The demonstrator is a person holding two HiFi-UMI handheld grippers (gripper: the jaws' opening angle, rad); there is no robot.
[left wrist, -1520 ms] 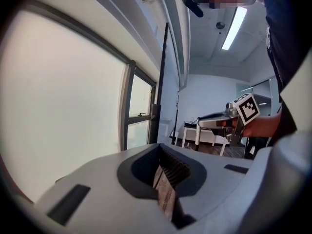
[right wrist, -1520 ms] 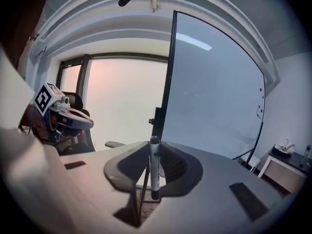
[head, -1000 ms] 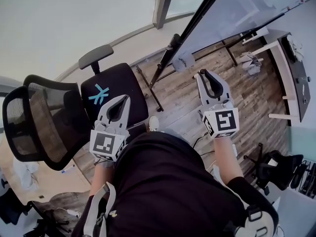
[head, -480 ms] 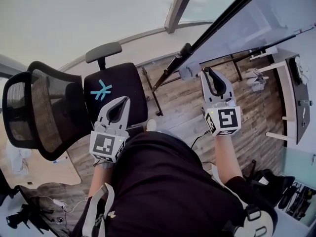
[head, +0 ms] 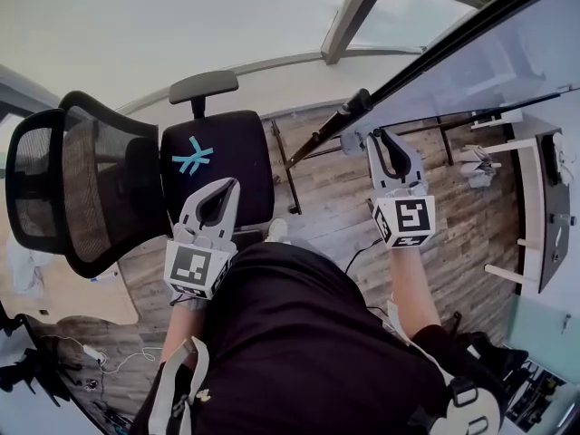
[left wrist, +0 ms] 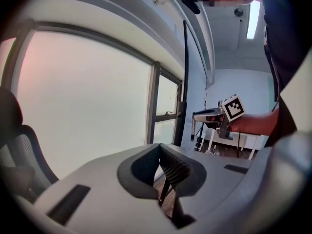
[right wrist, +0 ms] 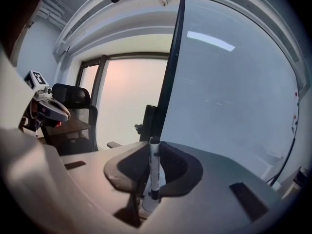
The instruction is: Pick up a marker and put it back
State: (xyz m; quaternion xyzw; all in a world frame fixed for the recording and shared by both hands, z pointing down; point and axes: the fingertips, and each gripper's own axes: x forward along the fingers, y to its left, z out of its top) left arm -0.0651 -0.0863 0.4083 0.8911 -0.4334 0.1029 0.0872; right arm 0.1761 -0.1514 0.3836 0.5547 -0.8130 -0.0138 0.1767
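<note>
We are holding the marker (right wrist: 154, 172) in the right gripper (head: 384, 140), whose jaws are closing on it. It is a slim white pen with a dark tip at the top, a dark band low on the barrel and some small print we cannot read, and it is standing upright between the ribbed pads.

Only the right gripper view is showing the marker; in the head view the dark pads are hiding it. That same view is putting the whiteboard (right wrist: 234, 82) just beyond the jaws, its dark edge rising right behind the marker. The head view is showing the left gripper (head: 227, 187) hanging over the chair (head: 213, 157), well apart from the right one. The left gripper view is showing its jaws pressing together with nothing between them.

Against a second ago, the whiteboard's lower corner is now sitting closer to the right gripper's tips, and the chair is lying higher in the head view; the left gripper is staying where it was.
</note>
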